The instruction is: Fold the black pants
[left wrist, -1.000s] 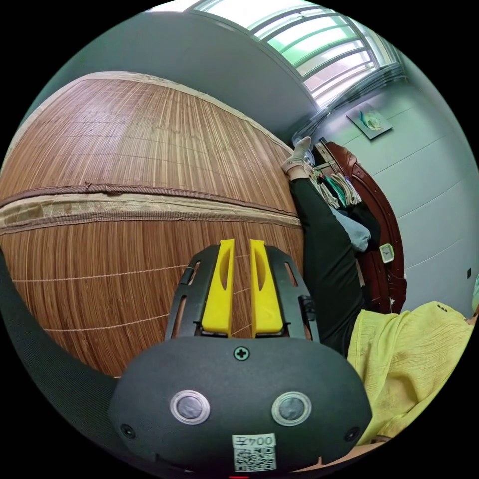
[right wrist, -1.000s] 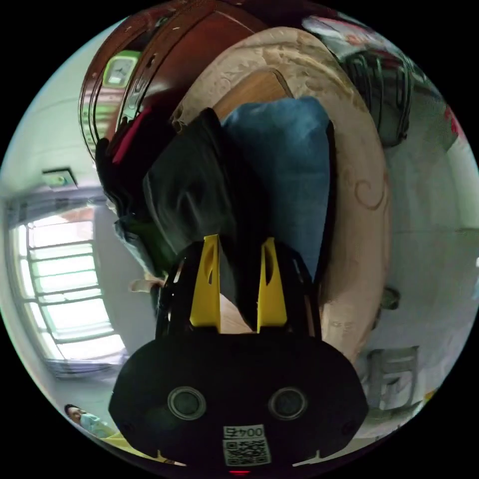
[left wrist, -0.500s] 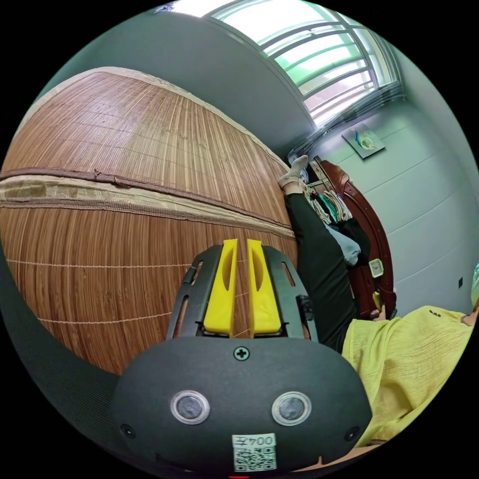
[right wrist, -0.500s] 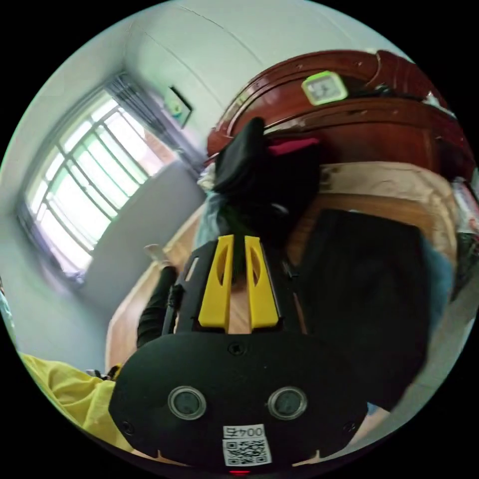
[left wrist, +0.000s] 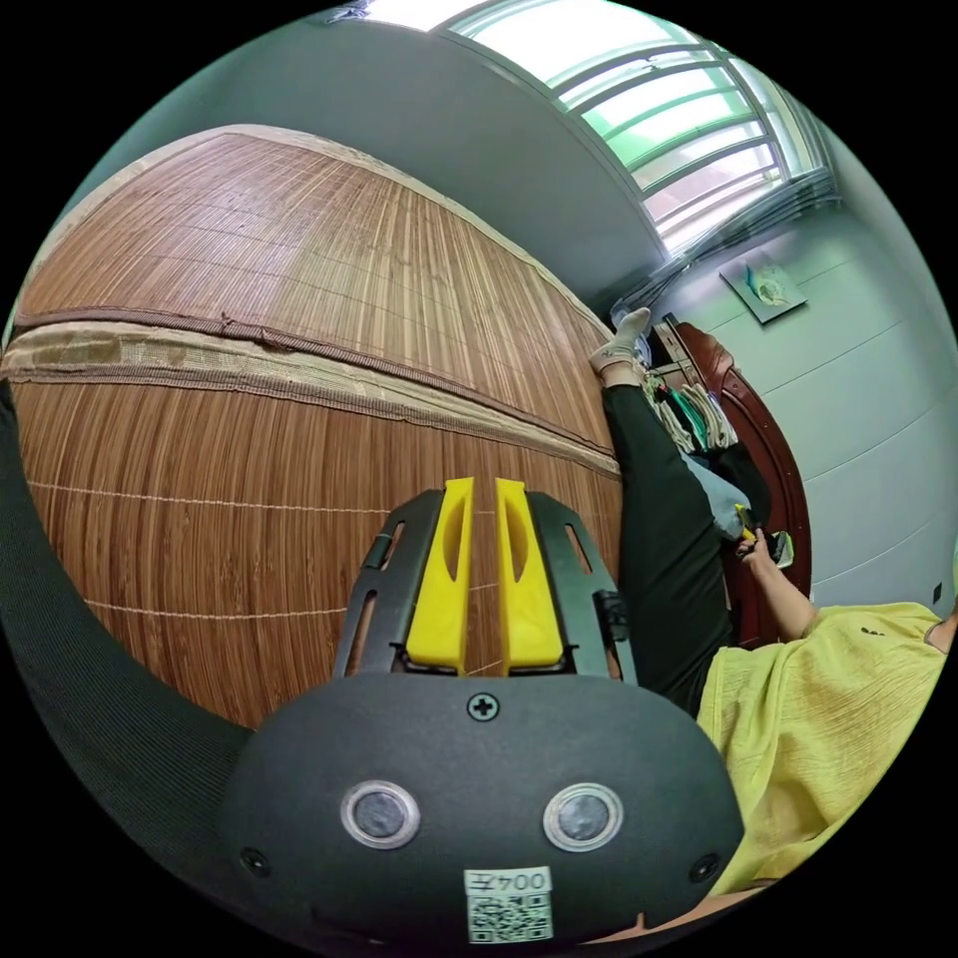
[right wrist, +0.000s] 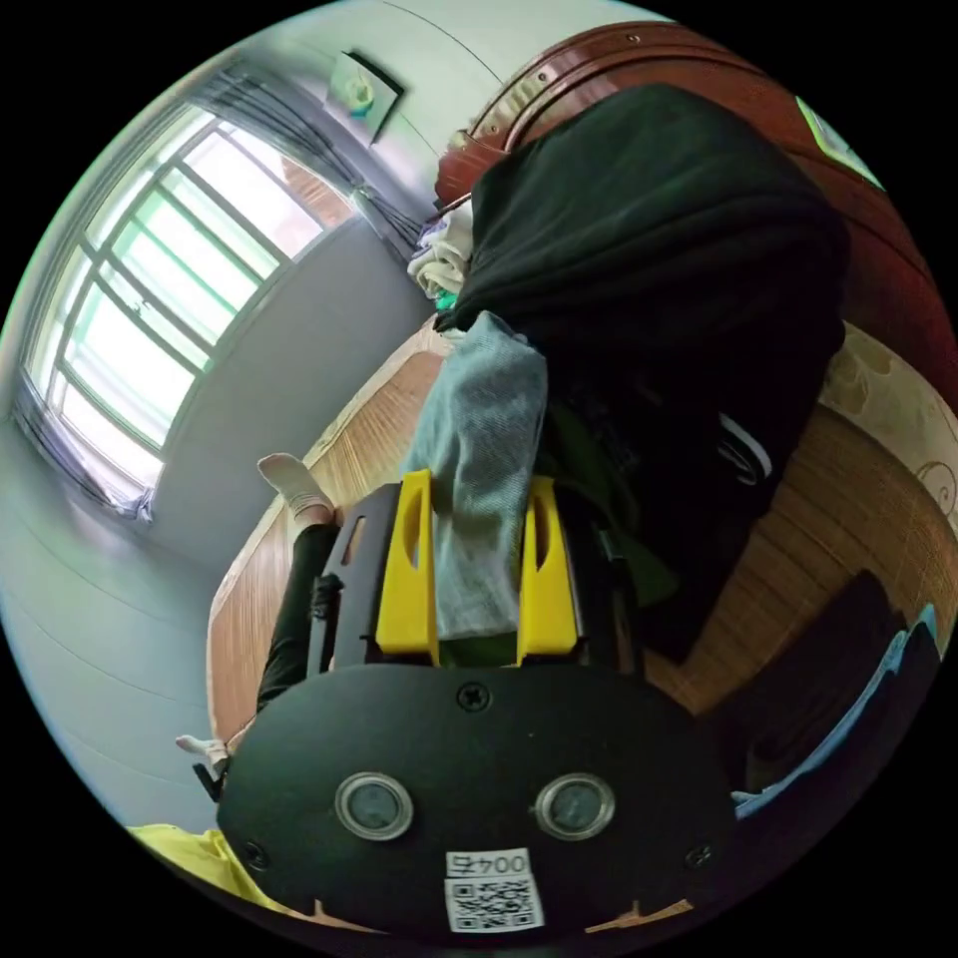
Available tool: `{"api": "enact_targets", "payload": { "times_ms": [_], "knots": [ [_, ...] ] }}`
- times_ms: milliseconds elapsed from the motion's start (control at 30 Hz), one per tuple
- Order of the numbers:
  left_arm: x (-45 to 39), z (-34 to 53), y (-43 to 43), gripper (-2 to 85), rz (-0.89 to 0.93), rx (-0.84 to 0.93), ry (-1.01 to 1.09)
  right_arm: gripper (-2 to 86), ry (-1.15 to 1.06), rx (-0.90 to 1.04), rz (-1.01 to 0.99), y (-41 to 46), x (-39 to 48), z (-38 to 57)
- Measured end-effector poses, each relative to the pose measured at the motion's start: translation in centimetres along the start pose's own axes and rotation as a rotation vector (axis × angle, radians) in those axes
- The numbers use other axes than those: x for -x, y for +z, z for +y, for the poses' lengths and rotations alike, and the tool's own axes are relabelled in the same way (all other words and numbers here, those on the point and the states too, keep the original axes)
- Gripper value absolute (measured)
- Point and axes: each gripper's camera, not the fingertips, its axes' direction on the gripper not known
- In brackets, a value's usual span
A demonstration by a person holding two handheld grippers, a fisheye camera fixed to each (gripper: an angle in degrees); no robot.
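Note:
In the right gripper view a heap of black clothing (right wrist: 649, 249) lies against the dark wooden headboard (right wrist: 898, 289). I cannot tell which piece is the pants. A grey-blue garment (right wrist: 479, 479) hangs down from the heap, right between the jaws of my right gripper (right wrist: 476, 499). The jaws stand wide apart and open around it. A folded black piece (right wrist: 828, 679) rests on the mat at the lower right. My left gripper (left wrist: 484, 499) hovers over the bamboo mat (left wrist: 249, 419), shut, with nothing in it.
The person sits on the mat in a yellow top (left wrist: 818, 718), one black-trousered leg (left wrist: 659, 519) stretched toward the headboard, white sock (left wrist: 624, 344) at its end. Their hand (left wrist: 768, 559) reaches into the clothes heap (left wrist: 699, 419). A window (right wrist: 150, 299) lies beyond the bed.
The right gripper has swung up to the clothes heap and its jaws have opened around the grey-blue garment. The left gripper stays over the mat, jaws still together.

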Motion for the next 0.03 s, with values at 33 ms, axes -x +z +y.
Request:
{"api": "enact_targets", "payload": {
  "times_ms": [33],
  "knots": [
    [-0.28,-0.09,0.34,2.2,-0.010,0.013,0.005,9.6,0.007,0.012,-0.015,-0.67,0.58,-0.25]
  ]
}}
